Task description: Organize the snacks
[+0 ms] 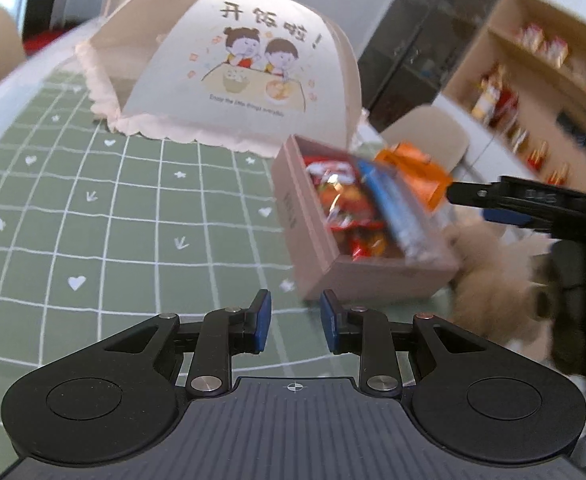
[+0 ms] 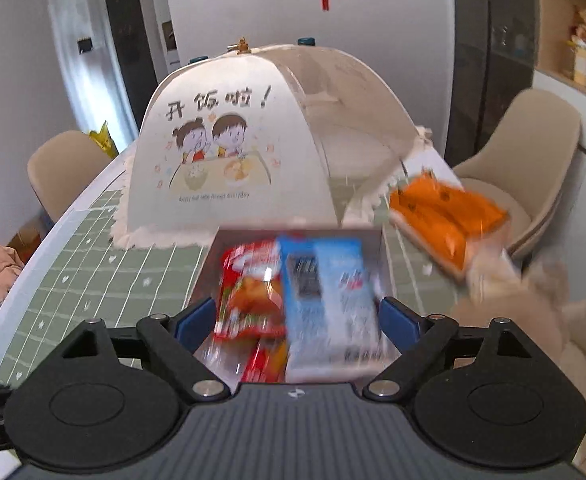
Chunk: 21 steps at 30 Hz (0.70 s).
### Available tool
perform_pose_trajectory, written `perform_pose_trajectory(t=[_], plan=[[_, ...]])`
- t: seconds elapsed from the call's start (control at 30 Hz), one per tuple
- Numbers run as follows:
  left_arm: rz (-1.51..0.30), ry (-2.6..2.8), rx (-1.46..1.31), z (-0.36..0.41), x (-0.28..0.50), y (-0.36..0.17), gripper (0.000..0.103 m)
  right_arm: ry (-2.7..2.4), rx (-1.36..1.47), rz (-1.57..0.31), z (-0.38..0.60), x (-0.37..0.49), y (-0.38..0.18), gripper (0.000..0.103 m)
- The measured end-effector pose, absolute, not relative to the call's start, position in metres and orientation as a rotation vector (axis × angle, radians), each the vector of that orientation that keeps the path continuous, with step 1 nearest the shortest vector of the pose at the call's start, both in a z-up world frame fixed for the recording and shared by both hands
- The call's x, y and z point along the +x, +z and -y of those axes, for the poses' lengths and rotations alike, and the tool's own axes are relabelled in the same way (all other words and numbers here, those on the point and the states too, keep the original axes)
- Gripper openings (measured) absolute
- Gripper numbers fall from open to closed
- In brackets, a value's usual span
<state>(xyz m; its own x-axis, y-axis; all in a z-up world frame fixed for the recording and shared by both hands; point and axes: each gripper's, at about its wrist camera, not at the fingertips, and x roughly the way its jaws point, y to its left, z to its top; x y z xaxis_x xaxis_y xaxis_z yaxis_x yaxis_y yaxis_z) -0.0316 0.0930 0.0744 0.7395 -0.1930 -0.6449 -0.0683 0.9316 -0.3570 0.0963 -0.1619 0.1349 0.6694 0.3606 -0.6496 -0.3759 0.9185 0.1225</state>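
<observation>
The pink box (image 2: pixel 373 236) sits on my green checked table cloth (image 1: pixel 93 220), and it is full of snacks. Inside I see a blue packet (image 2: pixel 329 296) and red packets (image 2: pixel 253 292) beside it at 9 o'clock. The blue packet lies between the pads of my right gripper (image 2: pixel 297 320). Its jaws stand wide and do not press on the packet. An orange packet (image 2: pixel 445 216) is outside the box at 2 o'clock, and it looks blurry. Behind the box at 12 o'clock is a big white food cover (image 2: pixel 233 152) with two cartoon kids on it. My left gripper (image 1: pixel 295 320) hangs over the cloth, just beside a corner of the box. Its jaws are narrow and hold nothing. A tan chair (image 2: pixel 533 152) stands at 3 o'clock.
</observation>
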Motion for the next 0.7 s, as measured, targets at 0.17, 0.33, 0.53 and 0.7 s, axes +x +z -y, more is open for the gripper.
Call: perform_pose_trajectory(t=[0.17,0.33,0.53,0.7], plan=[[-0.782,-0.028,-0.26,-0.068,-0.035,0.03,0.03,0.348,-0.016,-0.735,0.162,0.043,0.07,0.089],[-0.727,0.019,-0.164,-0.047,-0.031,0.009,0.031,0.307,-0.169,-0.746,0.135,0.014,0.021,0.089],[-0.67,0.03,-0.063,-0.025,-0.025,0.002,0.032,0.276,-0.123,-0.761,0.133,0.021,0.004,0.093],[-0.643,0.066,-0.023,-0.014,-0.024,-0.002,0.032,0.241,-0.078,-0.743,0.143,0.029,-0.005,0.103]])
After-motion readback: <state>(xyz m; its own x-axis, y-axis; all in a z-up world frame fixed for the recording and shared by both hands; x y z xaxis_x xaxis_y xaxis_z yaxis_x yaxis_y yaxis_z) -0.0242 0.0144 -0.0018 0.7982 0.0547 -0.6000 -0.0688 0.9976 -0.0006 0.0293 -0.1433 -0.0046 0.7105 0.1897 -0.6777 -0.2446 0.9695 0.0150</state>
